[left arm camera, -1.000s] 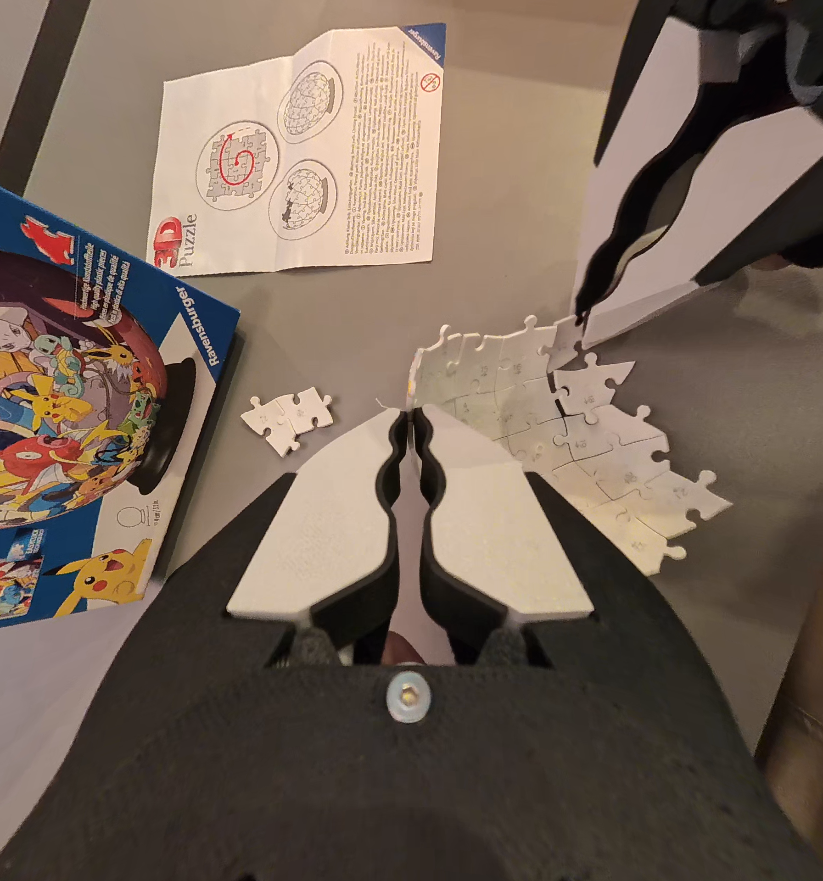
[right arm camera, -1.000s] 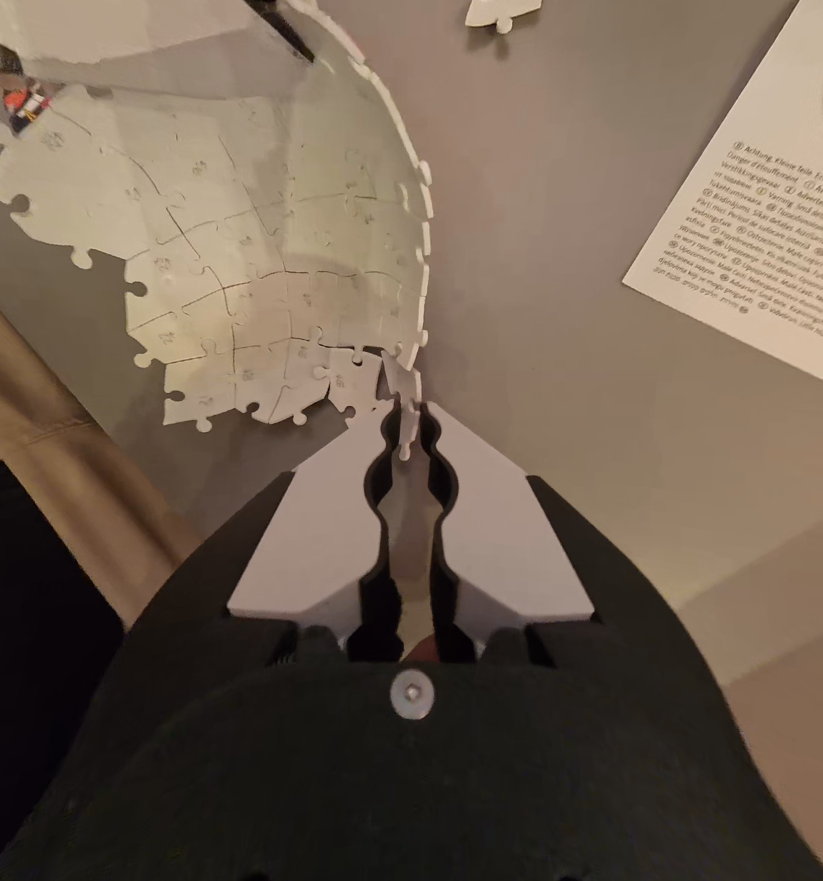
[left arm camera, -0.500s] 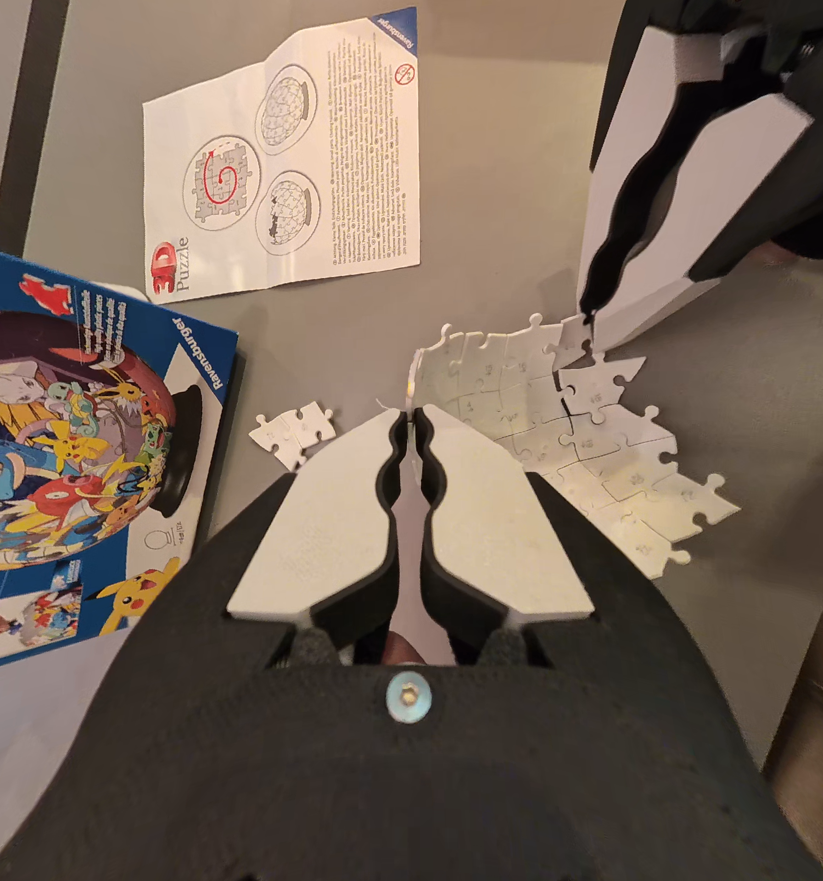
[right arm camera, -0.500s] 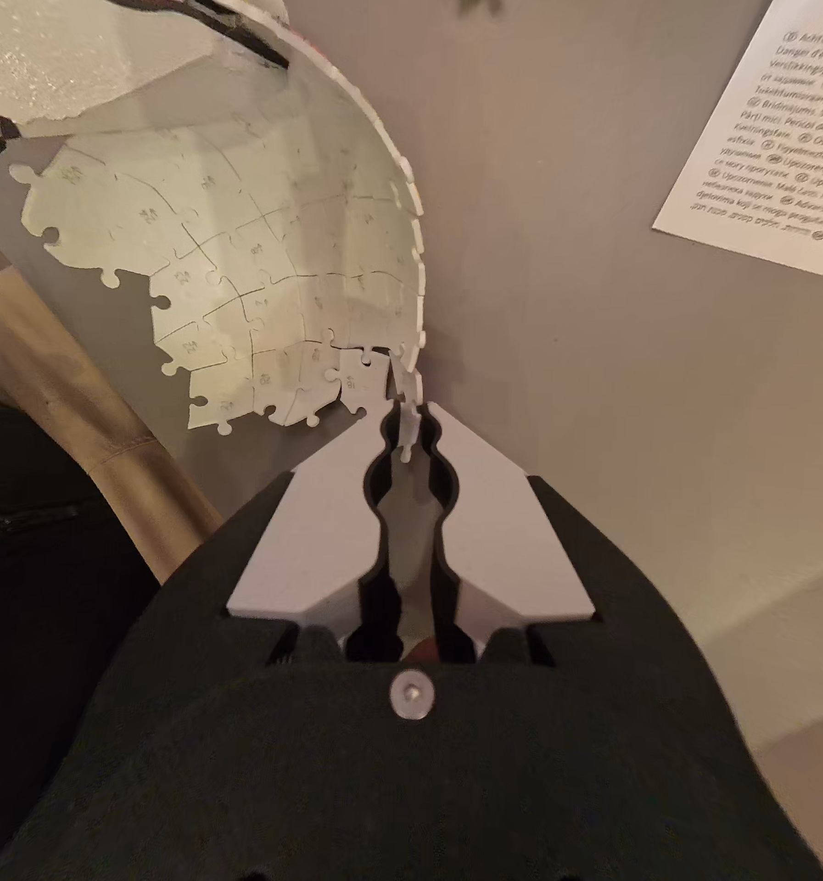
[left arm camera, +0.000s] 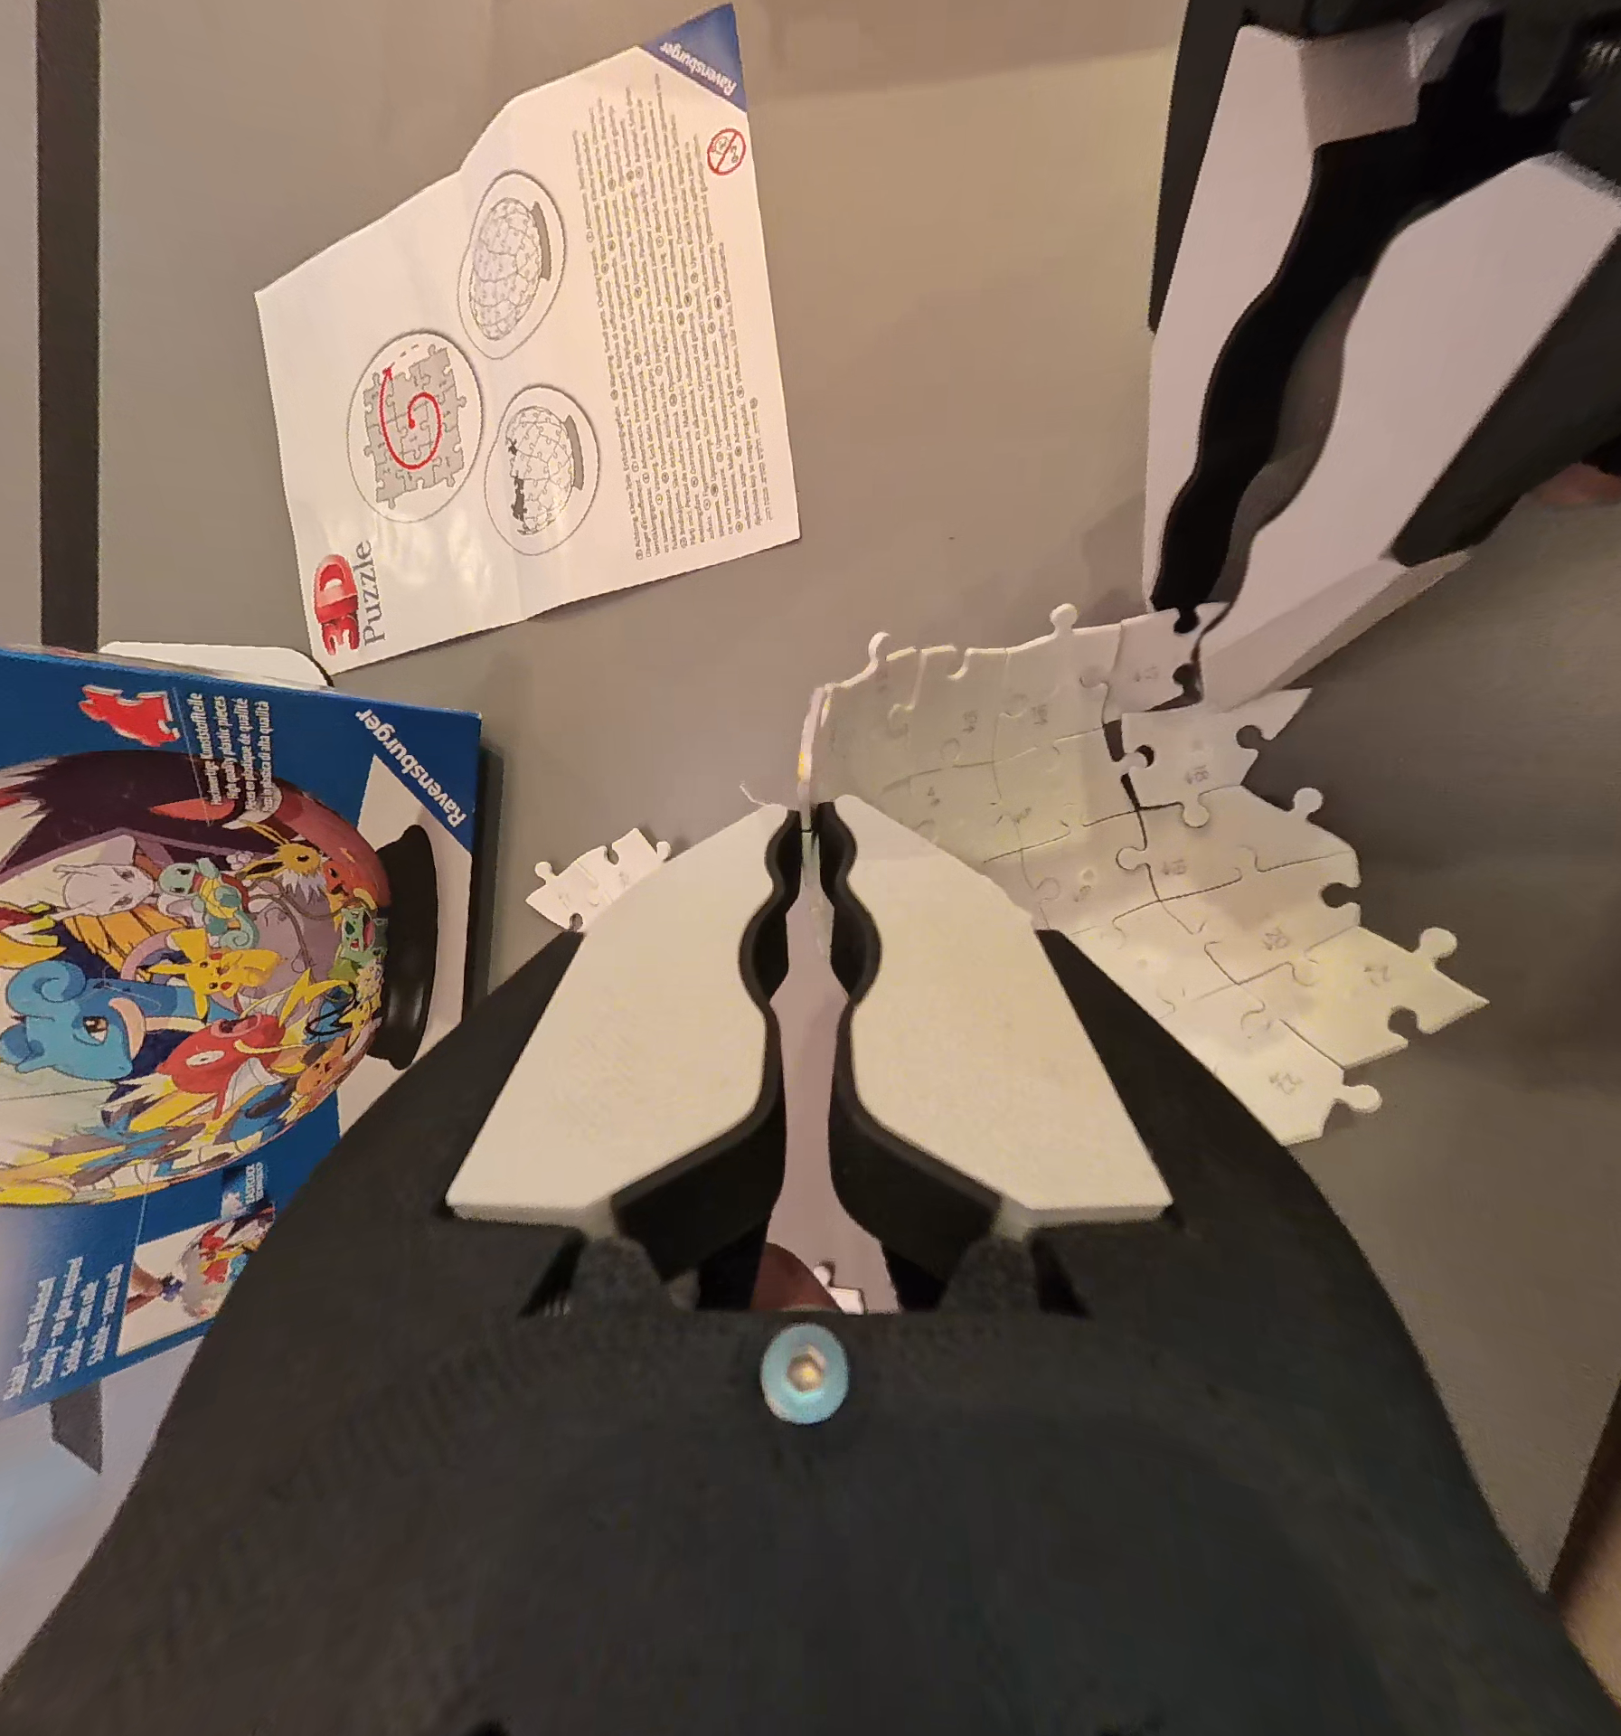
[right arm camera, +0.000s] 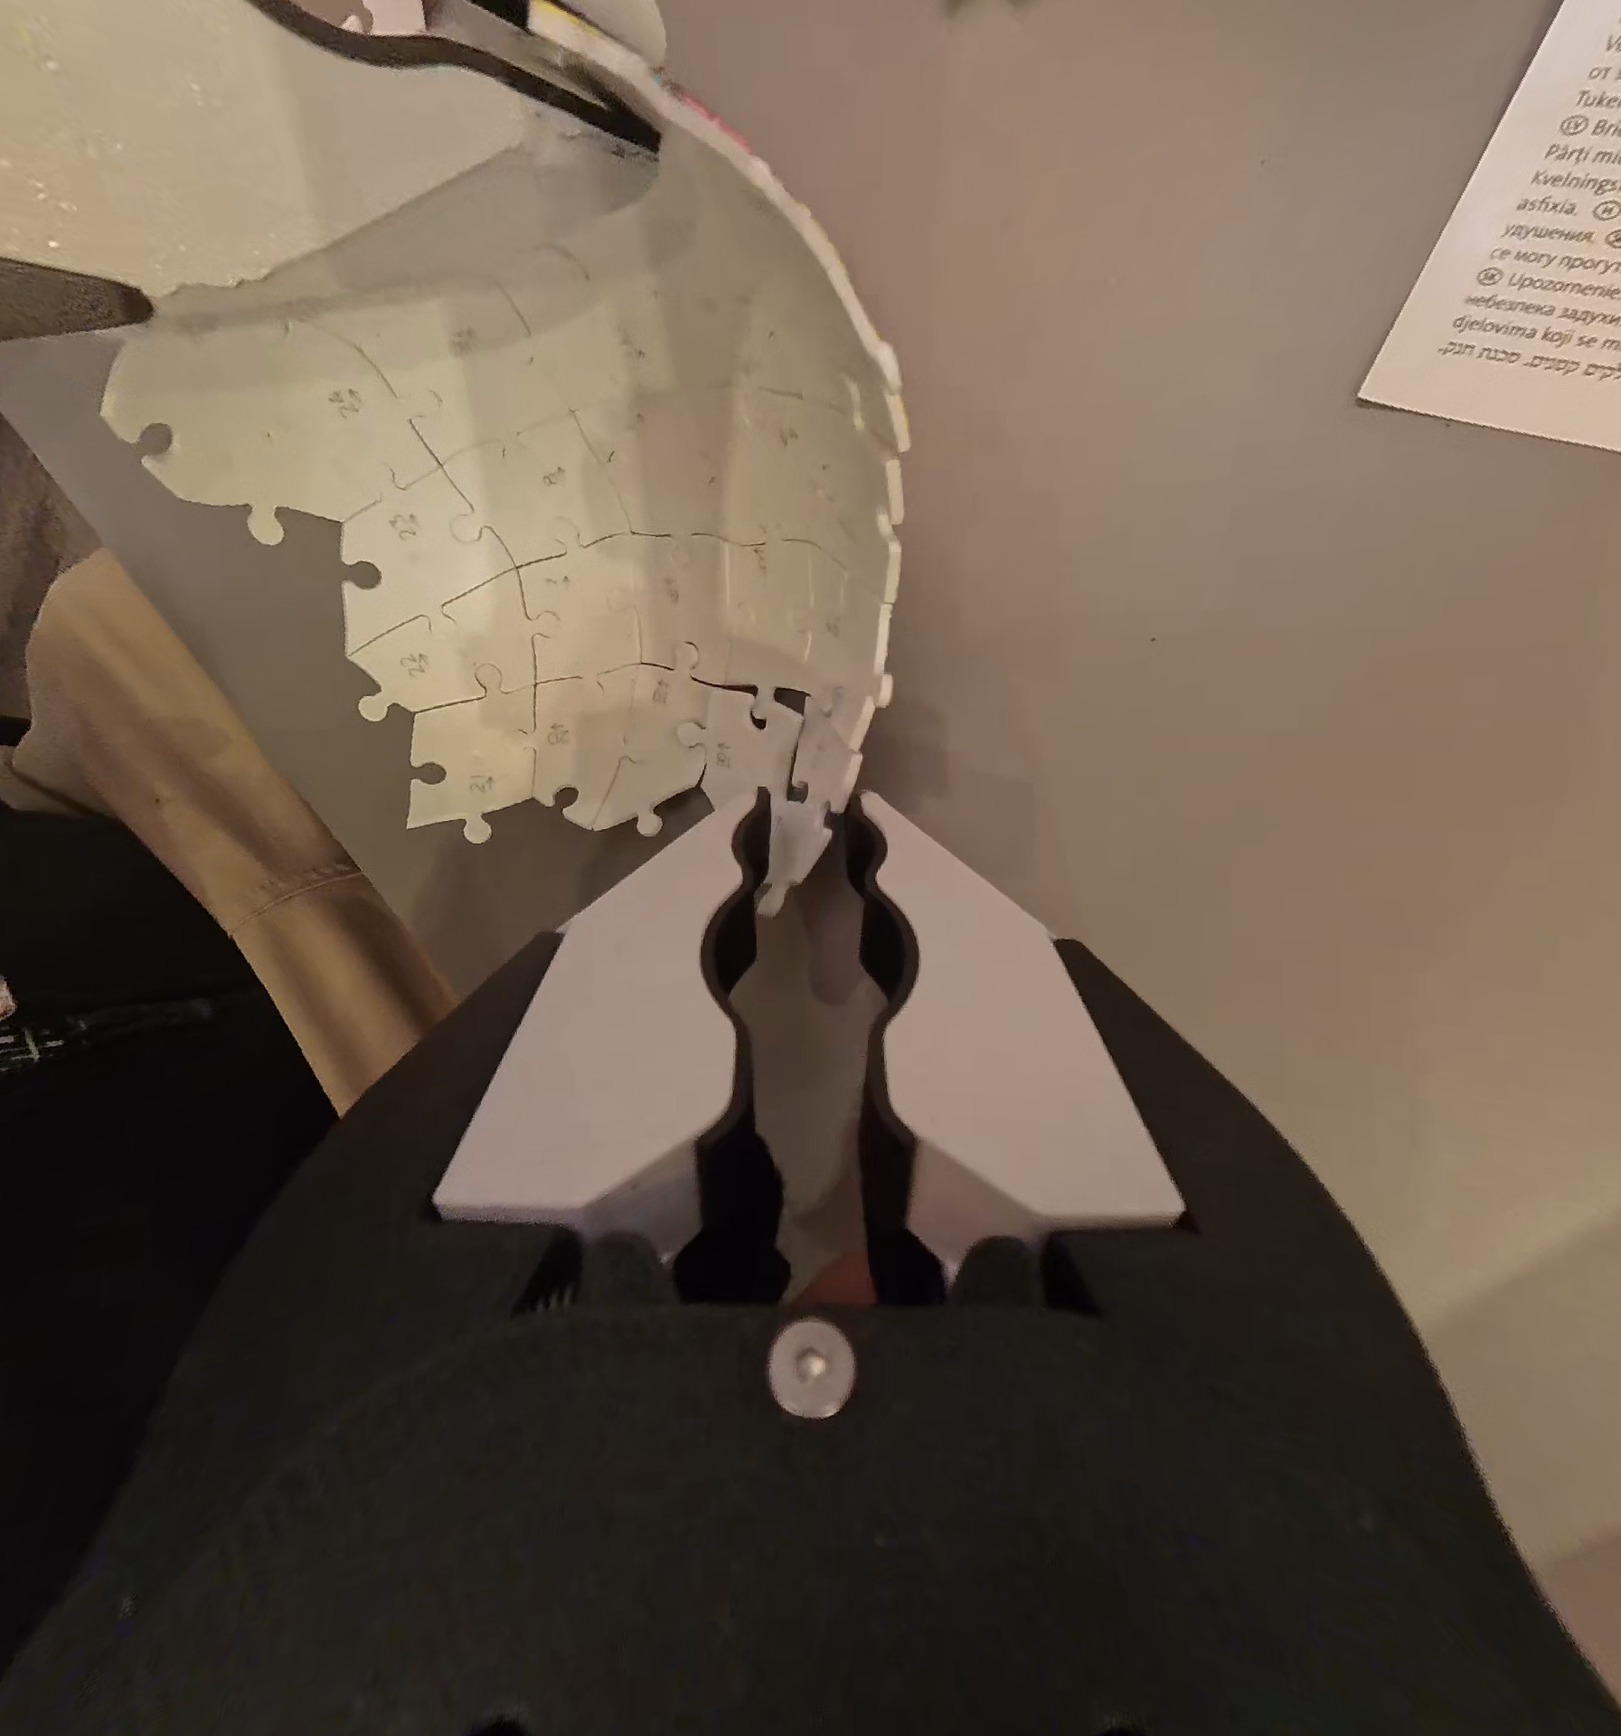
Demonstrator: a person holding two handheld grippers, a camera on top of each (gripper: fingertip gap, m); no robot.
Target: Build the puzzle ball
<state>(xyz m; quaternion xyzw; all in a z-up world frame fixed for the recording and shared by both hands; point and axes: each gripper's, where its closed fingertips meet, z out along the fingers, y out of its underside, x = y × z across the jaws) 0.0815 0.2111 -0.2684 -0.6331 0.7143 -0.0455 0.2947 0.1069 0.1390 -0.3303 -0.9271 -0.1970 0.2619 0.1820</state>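
Observation:
A curved white shell of joined puzzle pieces [left arm camera: 1116, 874] is held over the grey table, inner side up. My left gripper [left arm camera: 806, 827] is shut on the shell's near edge. My right gripper [right arm camera: 806, 827] is shut on a single white puzzle piece [right arm camera: 792, 845] at the shell's [right arm camera: 600, 564] rim, beside its neighbours with a small dark gap. In the left wrist view the right gripper [left arm camera: 1191, 648] shows at the shell's far corner. In the right wrist view one finger of the left gripper [right arm camera: 224, 141] shows at the top left.
Two joined loose pieces [left arm camera: 600, 874] lie on the table left of my left gripper. The blue puzzle box [left arm camera: 177, 986] lies at the left, and the instruction sheet [left arm camera: 543, 376] farther back; it also shows in the right wrist view [right arm camera: 1558, 235]. A tan sleeve [right arm camera: 205, 798] is at the left. There is about 10 cm between the tips of the two grippers.
Both grippers have kept their hold. The right gripper has come closer to the shell, which fills more of its view. The left view has shifted, bringing the box nearer the middle.

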